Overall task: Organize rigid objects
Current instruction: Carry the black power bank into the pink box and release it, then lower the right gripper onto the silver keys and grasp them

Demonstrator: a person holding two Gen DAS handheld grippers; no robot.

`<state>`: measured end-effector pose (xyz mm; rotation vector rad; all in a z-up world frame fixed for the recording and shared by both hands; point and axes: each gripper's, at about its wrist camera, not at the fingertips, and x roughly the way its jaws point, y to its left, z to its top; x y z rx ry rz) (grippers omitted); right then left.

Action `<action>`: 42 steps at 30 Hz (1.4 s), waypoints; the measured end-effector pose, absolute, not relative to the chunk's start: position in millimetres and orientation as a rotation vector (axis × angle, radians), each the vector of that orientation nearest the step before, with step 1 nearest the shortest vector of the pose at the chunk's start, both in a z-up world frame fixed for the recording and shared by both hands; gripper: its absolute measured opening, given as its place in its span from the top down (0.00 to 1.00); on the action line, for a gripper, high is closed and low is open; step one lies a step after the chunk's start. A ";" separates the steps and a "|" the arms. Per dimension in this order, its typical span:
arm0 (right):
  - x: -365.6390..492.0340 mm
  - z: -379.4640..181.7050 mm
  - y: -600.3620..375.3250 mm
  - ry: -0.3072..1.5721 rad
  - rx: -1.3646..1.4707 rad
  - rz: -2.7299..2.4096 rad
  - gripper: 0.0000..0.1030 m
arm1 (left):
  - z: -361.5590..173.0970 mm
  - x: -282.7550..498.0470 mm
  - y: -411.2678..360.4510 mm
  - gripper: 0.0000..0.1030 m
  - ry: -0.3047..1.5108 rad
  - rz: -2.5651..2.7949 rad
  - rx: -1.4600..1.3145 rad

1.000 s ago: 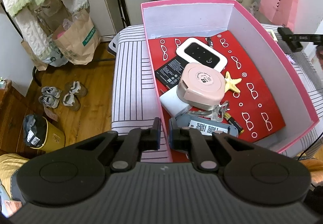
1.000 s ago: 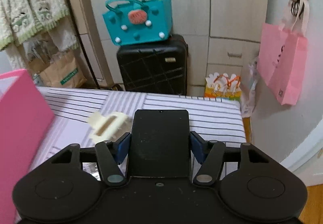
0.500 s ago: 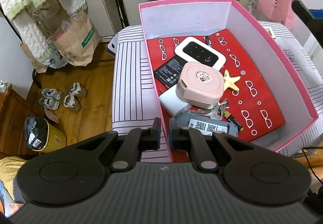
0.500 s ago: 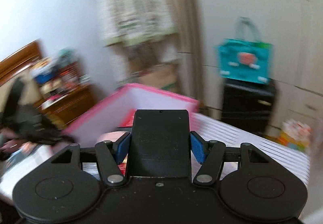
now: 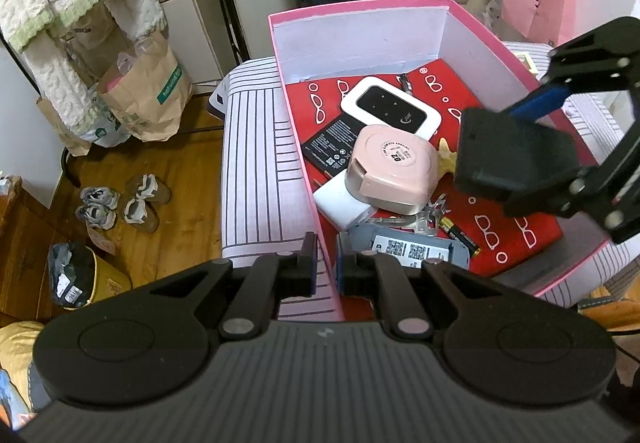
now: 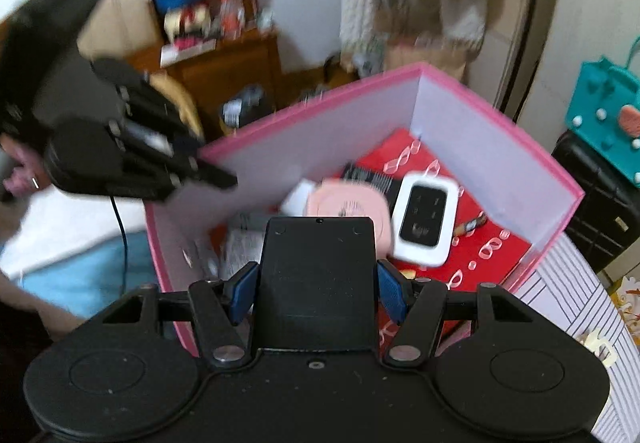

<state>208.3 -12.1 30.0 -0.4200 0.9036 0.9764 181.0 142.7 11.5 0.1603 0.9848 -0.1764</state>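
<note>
Fingers of the right gripper (image 6: 318, 285) clamp a flat black slab (image 5: 516, 153), hanging over the pink box (image 5: 500, 39), above its red floor beside the pink round case (image 5: 394, 173). Left gripper (image 5: 326, 263) pinches the box's near wall, steadying it. Depositing seems in hand; next comes lowering onto bare floor, then release.

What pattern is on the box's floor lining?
Red lining with white eyeglasses motifs; clearest in the left wrist view.

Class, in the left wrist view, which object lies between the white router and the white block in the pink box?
The pink round case lies between white router and white block, overlapping the block.
</note>
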 end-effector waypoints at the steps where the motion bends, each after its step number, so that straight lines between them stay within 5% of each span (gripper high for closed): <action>1: 209.9 27.4 -8.8 0.926 -0.453 0.973 0.35 | 11.6 181.2 142.0 0.92 0.986 -0.178 0.166; 13: 211.7 10.8 -12.5 0.993 -0.509 0.979 0.34 | 12.1 180.1 140.5 0.91 0.989 -0.182 0.172; 26: 186.7 68.2 -128.6 0.671 -0.104 0.840 0.27 | 13.2 178.6 142.7 0.91 0.984 -0.167 0.134; 33: 179.9 35.0 -179.2 0.595 -0.006 0.642 0.27 | 14.3 177.6 144.3 0.90 0.986 -0.162 0.109; 42: 198.5 -40.8 -234.7 0.722 0.220 0.456 0.28 | 12.5 180.3 147.5 0.90 0.984 -0.131 0.055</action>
